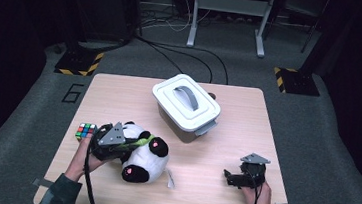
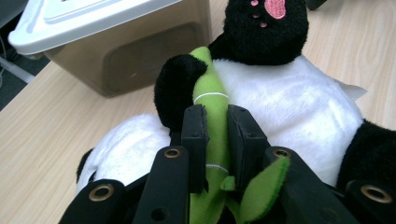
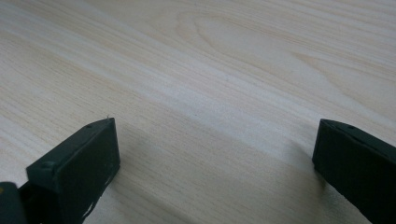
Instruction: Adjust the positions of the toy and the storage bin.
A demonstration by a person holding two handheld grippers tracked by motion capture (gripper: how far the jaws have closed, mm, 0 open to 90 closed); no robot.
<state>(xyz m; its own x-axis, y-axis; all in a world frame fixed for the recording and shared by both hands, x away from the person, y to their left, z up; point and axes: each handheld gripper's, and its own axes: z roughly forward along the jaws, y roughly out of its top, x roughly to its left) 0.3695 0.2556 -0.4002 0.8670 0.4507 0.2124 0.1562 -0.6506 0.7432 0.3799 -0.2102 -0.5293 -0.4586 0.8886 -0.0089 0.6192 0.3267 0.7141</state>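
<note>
A pale wood table [image 1: 226, 136] sat in a dark room, and you worked from its near edge with a gripper in each hand.

The panda [image 1: 139, 153] — a plush toy, black and white with pink paw pads — lay on its side at the near left of the table, just beside a colour cube [image 1: 86, 131]. It looked light and soft, likely to sag and fold under a pinch rather than slip; nothing about it seemed fragile. A green felt bamboo stalk [image 2: 211, 107] ran along its front, tucked under one black arm. That stalk, thin and flat, looked like the easiest place to take hold, though a pull there might strain its stitching; a limb would be the firmer choice.

Your left gripper [image 2: 215, 122] was at the panda, its jaws nearly closed with the stalk pinched between them and the white belly just beyond the tips.

Your right gripper [image 1: 234, 178] rested low at the near right, well apart from the toy — its jaws spread wide over bare wood, holding nothing.

A white-lidded box [image 1: 186, 105] with a grey handle stood closed at the table's middle, beyond the panda.
</note>
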